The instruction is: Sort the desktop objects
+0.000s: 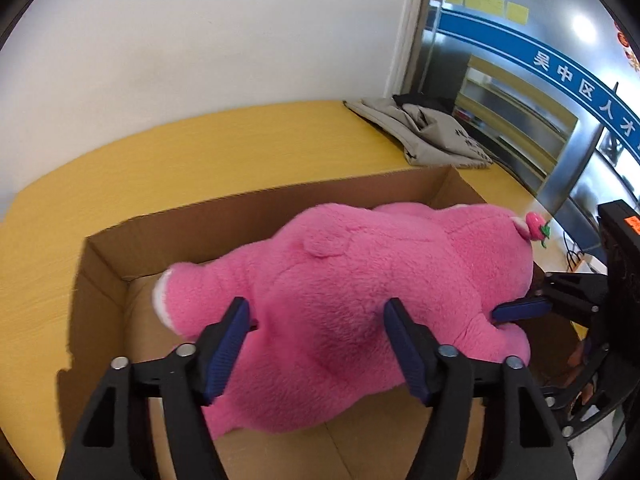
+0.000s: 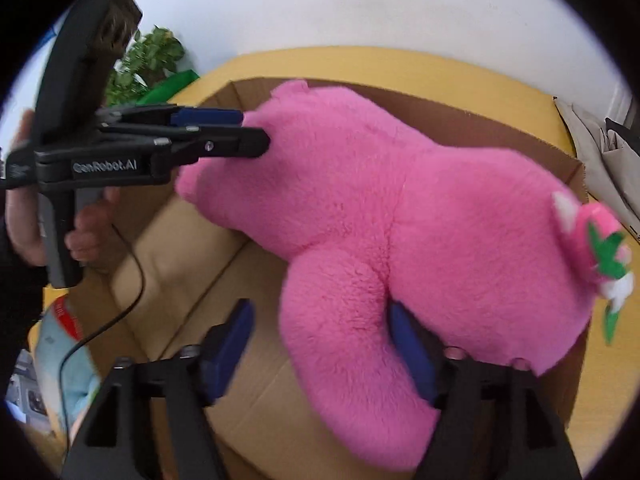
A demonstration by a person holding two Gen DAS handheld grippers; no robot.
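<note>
A big pink plush bear (image 1: 360,292) with a strawberry tag by its ear (image 2: 600,240) hangs over an open cardboard box (image 1: 104,264) on a yellow table (image 1: 180,160). My left gripper (image 1: 316,316) has its jaws spread wide around the bear's body, pads against the fur. In the right wrist view the left gripper (image 2: 244,132) presses into the bear's rump. My right gripper (image 2: 320,320) is open wide with the bear's leg between its fingers; its right pad (image 2: 408,344) touches the fur. It also shows in the left wrist view (image 1: 516,308) at the bear's right side.
A grey cloth bag (image 1: 432,136) lies on the far right of the table. A green plant (image 2: 148,60) stands beyond the box on the left. A cable (image 2: 132,280) hangs over the box's left wall. A white wall is behind.
</note>
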